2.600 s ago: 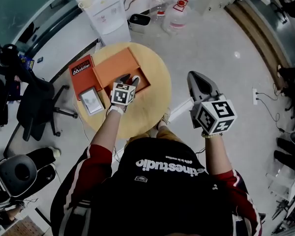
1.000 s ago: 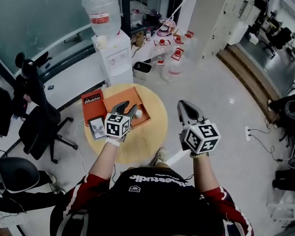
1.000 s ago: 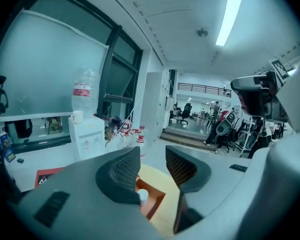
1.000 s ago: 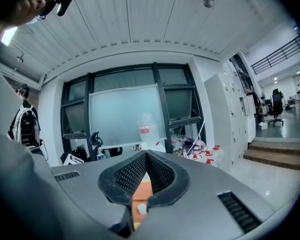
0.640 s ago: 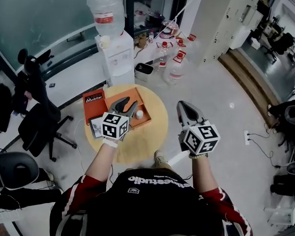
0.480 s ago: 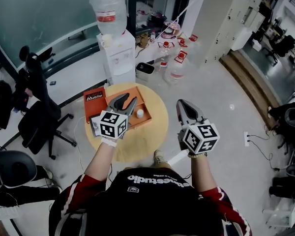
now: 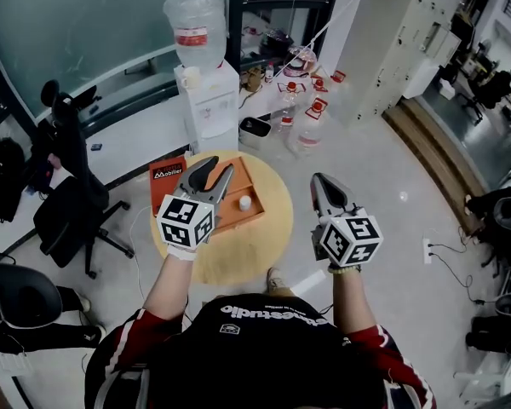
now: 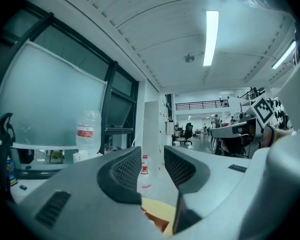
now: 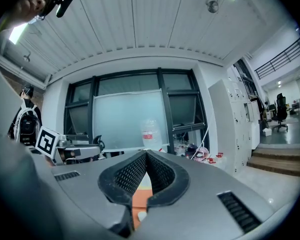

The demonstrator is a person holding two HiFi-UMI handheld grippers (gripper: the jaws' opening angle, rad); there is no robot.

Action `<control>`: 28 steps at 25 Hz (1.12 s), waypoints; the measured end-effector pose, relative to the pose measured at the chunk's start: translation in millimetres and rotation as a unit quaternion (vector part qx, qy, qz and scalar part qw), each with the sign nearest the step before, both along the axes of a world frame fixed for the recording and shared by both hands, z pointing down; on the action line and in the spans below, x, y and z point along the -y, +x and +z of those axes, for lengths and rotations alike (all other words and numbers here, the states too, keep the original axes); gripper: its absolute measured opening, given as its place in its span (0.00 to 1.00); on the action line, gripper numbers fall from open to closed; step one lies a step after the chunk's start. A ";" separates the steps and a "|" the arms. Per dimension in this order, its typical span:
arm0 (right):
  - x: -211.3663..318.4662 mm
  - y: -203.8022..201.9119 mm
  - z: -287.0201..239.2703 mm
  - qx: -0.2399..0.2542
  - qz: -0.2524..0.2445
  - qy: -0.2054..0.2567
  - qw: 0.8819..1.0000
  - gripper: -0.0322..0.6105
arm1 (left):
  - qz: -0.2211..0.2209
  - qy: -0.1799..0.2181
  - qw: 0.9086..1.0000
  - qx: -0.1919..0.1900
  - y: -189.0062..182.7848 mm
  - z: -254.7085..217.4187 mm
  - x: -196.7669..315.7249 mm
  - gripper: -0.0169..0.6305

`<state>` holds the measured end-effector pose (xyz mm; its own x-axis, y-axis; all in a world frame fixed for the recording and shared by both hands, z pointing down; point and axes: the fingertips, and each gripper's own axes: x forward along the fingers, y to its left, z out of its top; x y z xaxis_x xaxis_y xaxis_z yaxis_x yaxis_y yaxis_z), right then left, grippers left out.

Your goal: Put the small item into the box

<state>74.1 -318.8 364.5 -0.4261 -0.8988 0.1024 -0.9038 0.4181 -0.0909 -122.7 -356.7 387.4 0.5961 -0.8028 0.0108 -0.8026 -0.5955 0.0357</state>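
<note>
An open orange box [image 7: 230,196] lies on the round wooden table [image 7: 238,250]. A small white item [image 7: 245,203] rests inside it. My left gripper [image 7: 215,167] hovers high above the box's left part. It is open, its jaws have just been closing slightly, and nothing is between them [image 8: 152,156]. My right gripper [image 7: 318,179] hangs to the right of the table, shut and empty [image 9: 146,155]. A strip of the orange box [image 9: 140,199] shows below its jaws.
The orange lid [image 7: 167,179] with white print lies left of the box. Behind the table stand a water dispenser [image 7: 209,100] and several water jugs [image 7: 311,126] on the floor. A black office chair [image 7: 68,216] is at the left.
My left gripper has lifted away from the box, where the white item now lies, and has drifted left in the head view. My right gripper has stayed where it was.
</note>
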 end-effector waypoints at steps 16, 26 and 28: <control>8.4 -10.0 -4.3 -0.017 -0.001 0.012 1.000 0.09 | -0.048 0.023 0.998 0.018 -27.6 -10.1 -15.0 0.20; 11.5 -9.5 -4.7 -0.022 -0.003 0.010 1.000 0.09 | -0.029 0.026 0.999 0.002 -18.1 -18.5 -11.5 0.14; 13.2 -9.4 -5.7 -0.024 -0.003 0.011 1.000 0.09 | -0.025 0.030 0.999 0.005 -15.6 -19.7 -10.9 0.14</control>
<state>64.8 -332.0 358.8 -0.4261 -0.8988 0.1030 -0.9046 0.4246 -0.0374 -138.3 -345.8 367.7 0.5550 -0.8312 -0.0325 -0.8318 -0.5551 -0.0078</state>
